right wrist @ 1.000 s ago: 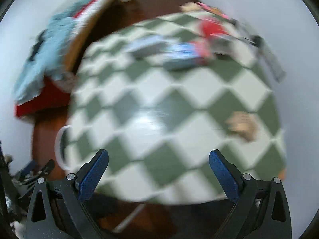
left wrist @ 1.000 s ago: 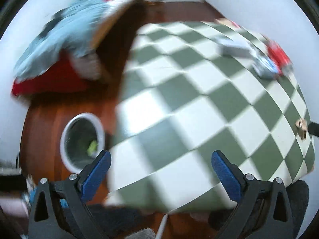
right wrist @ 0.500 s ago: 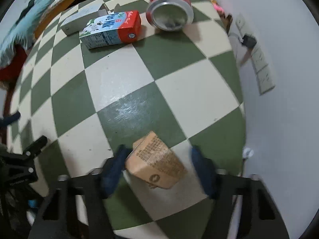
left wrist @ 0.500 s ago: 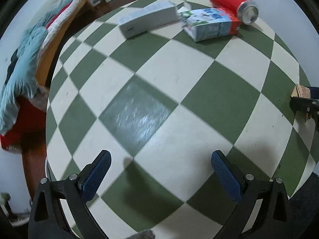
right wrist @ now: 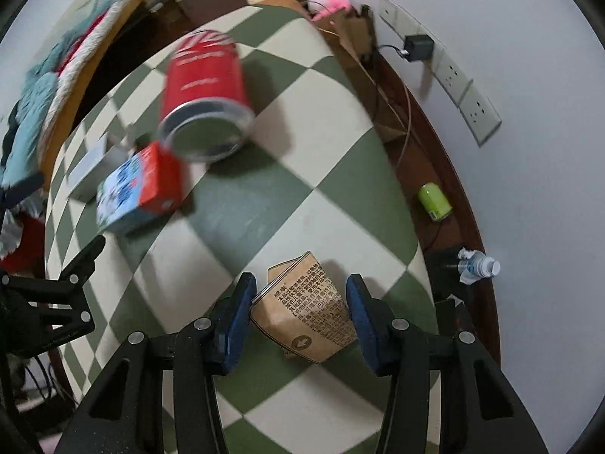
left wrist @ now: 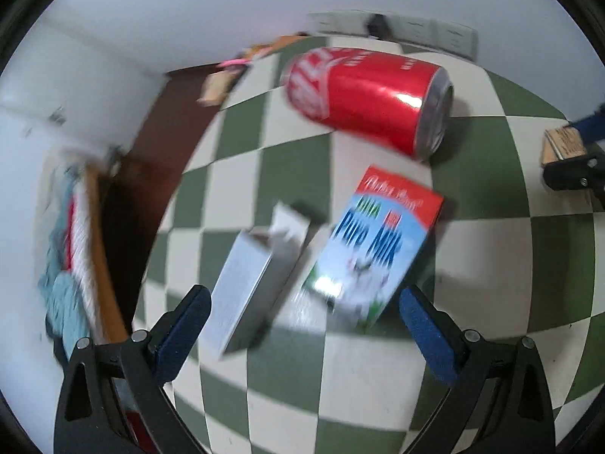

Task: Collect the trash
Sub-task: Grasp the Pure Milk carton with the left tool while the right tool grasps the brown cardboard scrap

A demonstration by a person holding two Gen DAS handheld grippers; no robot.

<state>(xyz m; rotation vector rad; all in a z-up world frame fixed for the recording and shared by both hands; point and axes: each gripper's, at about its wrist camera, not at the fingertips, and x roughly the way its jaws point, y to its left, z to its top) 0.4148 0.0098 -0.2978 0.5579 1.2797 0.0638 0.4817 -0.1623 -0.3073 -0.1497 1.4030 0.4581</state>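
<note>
Left wrist view is smeared w/ motion blur, so print on the milk carton (left wrist: 372,244) is only half readable and the grey box (left wrist: 251,283) beside it shows no legible label. Far edge of the checkered table (left wrist: 487,249) melts into clutter that can't be identified. Right gripper (right wrist: 300,308) has its jaws drawn in around a brown paper carton (right wrist: 306,316); left pad looks to be on the carton's side, right pad very close, contact there can't be confirmed. Carton's near end is hidden behind the gripper frame. Left gripper (left wrist: 302,323) has jaws spread wide, nothing between them, hovering just short of the grey box and milk carton, which lie side by side, touching or nearly so. Red soda can (left wrist: 368,100) lies on its side just beyond the milk carton. Off the table by the wall: a green can (right wrist: 435,201), a plastic bottle (right wrist: 478,265), a plugged-in charger (right wrist: 418,47).
</note>
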